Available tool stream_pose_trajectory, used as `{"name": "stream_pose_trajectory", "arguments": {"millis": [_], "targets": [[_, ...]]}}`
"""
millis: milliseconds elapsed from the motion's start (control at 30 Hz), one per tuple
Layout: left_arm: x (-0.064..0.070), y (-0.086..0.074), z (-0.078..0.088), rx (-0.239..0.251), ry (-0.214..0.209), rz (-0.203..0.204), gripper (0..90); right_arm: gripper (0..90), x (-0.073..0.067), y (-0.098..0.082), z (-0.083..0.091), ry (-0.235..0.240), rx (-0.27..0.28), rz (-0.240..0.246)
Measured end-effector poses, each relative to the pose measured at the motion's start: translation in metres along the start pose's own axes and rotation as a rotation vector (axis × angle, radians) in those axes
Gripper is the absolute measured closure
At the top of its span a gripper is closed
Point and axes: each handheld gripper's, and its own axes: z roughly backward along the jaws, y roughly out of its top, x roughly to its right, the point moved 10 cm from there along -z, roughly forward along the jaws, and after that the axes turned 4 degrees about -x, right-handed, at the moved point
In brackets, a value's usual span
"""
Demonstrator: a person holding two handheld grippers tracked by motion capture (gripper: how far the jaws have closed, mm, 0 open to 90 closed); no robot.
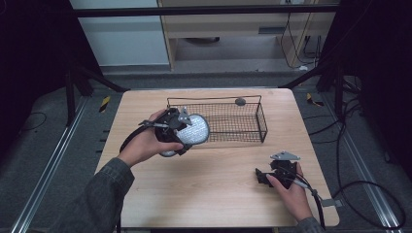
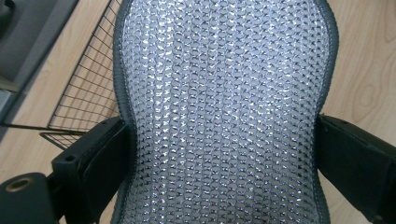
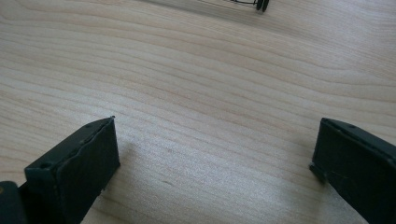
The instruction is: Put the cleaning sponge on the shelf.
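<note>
While the left hand-held gripper (image 1: 187,132) carries a silvery mesh pad (image 1: 194,129) just off the near left corner of the wire basket (image 1: 262,121), the high view suggests the step in hand is the carry toward that basket. The pad hangs above the tabletop (image 1: 218,184), not yet over the basket's rim. The right hand-held gripper (image 1: 265,177) rests low at the near right of the tabletop, well apart from both. A small dark round thing (image 1: 240,101) sits at the basket's far rim; I cannot tell what it is.

From the left gripper view, the jaws stand clamped on the pad (image 2: 224,116) at its narrowed waist, one on each edge, with the basket's wire wall (image 2: 88,93) just beyond on the left.

From the right gripper view, the jaws stand apart over bare wood (image 3: 210,93), holding nothing.

Next, I judge, the pad must be lifted over the near wall, lowered inside, and only then released.
</note>
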Motion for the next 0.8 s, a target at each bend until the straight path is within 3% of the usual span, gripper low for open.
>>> {"name": "stream_pose_trajectory", "arguments": {"millis": [367, 467, 800], "targets": [[-0.031, 0.013, -0.009, -0.023, 0.036, 0.02, 5.4, 0.7, 0.0, 0.001, -0.001, 0.0, 0.006, 0.002], [-0.037, 0.014, -0.01, -0.036, 0.044, 0.013, 5.4, 0.7, 0.001, 0.0, -0.001, -0.007, 0.004, 0.024], [-0.05, 0.018, -0.016, -0.044, 0.068, 0.009, 5.4, 0.7, -0.001, 0.001, -0.001, -0.001, 0.006, 0.007]]}}
